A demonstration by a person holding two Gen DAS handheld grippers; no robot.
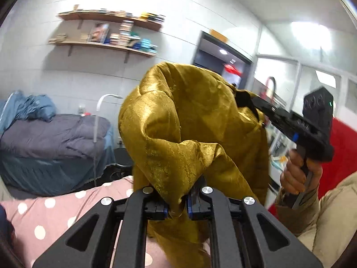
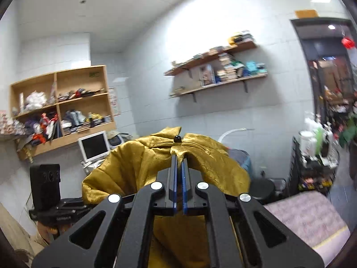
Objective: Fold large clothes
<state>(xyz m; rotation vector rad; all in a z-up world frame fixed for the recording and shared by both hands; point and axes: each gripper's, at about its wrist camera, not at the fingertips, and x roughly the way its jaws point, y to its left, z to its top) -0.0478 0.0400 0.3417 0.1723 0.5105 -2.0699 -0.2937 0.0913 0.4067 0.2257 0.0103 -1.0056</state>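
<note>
The left tongs (image 1: 177, 207) were pinched shut on a bunched fold of the one shiny mustard-gold satin garment (image 1: 189, 122), which hung in the air above the pink polka-dot bed cover (image 1: 55, 214). The right tongs (image 2: 179, 156) were closed tight on another edge of the cloth, just below a small black bead button (image 2: 177, 138), holding it up level with the left. Beyond the garment lay open room, then a white tiled wall carrying two wooden wall shelves (image 1: 107, 44) of books.
</note>
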